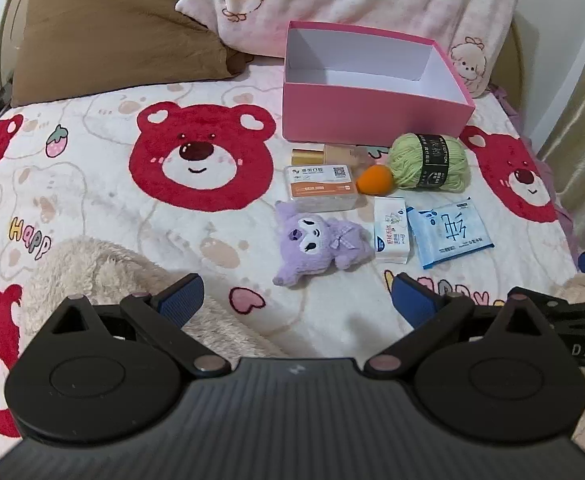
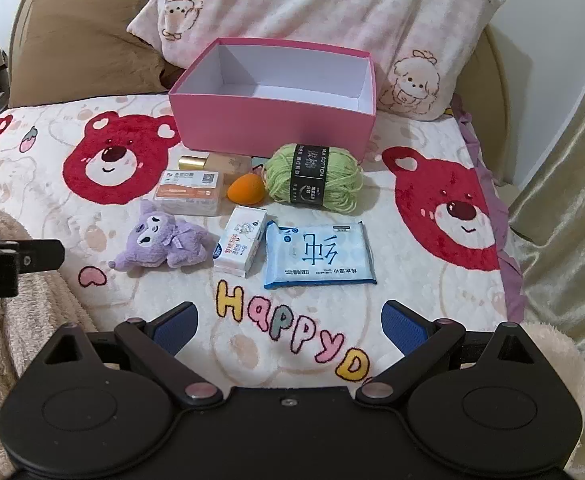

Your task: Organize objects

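Nearest the cameras, the left tongs (image 1: 295,298) and the right tongs (image 2: 288,326) are both standing wide and carrying nothing, hanging over the bed (image 2: 392,184) short of the things and tilting down toward them. Just beyond them a row is lying on the bear-print cover: a purple plush toy (image 2: 160,244), a small white carton (image 2: 239,246) just beside it, and a blue wipes pack (image 2: 318,254) on the far right. Behind that row are sitting a clear plastic case (image 2: 190,192), an orange sponge (image 2: 246,188) and a ball of green yarn (image 2: 312,178), the sponge just beside the yarn. A gold-capped bottle (image 2: 216,163) is lying near the foot of the pink box (image 2: 272,126). The box is standing open farthest back, in front of the pillows (image 2: 332,8), and its white inside is showing nothing in it. Judging by this, the organizing is only beginning: all seven things are waiting outside the box, and none is yet being gripped.
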`<state>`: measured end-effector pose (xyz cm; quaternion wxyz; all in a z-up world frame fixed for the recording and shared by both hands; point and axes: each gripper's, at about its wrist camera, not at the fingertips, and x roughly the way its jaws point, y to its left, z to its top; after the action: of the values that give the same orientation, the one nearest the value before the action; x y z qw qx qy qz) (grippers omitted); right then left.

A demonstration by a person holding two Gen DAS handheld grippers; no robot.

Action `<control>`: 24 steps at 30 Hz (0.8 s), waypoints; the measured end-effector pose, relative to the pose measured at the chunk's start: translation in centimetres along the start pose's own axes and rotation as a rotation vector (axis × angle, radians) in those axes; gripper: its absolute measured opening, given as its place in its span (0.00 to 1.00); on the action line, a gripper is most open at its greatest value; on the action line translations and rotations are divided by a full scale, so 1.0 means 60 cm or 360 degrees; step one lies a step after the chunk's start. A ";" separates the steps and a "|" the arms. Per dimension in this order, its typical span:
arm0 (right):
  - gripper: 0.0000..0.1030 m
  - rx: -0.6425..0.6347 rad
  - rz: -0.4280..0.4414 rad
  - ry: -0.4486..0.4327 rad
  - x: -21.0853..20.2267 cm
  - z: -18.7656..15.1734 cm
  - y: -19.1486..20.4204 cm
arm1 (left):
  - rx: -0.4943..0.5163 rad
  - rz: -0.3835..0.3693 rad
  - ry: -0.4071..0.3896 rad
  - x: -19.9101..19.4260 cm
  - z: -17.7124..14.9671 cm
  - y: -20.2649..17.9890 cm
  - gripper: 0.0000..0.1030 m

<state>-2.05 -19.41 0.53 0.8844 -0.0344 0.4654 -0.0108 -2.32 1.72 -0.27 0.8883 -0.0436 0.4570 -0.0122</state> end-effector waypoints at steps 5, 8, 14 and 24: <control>0.97 0.0015 -0.0003 0.0000 -0.001 -0.001 -0.006 | 0.0004 0.0026 0.0002 0.001 -0.003 -0.003 0.98; 0.97 0.0019 -0.0008 -0.0003 -0.003 0.000 -0.007 | -0.0022 0.0022 0.0005 0.003 -0.007 -0.002 0.98; 0.97 0.0037 0.0021 0.0005 -0.006 -0.001 -0.011 | -0.0003 0.0007 -0.0063 0.001 -0.016 -0.009 1.00; 0.97 0.0040 0.0046 0.0008 -0.008 -0.002 -0.009 | -0.0029 -0.0009 -0.0127 -0.002 -0.020 -0.007 1.00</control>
<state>-2.42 -19.91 0.88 0.8837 -0.0165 0.4678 -0.0038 -3.34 1.26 -0.81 0.9054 -0.0535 0.4210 -0.0087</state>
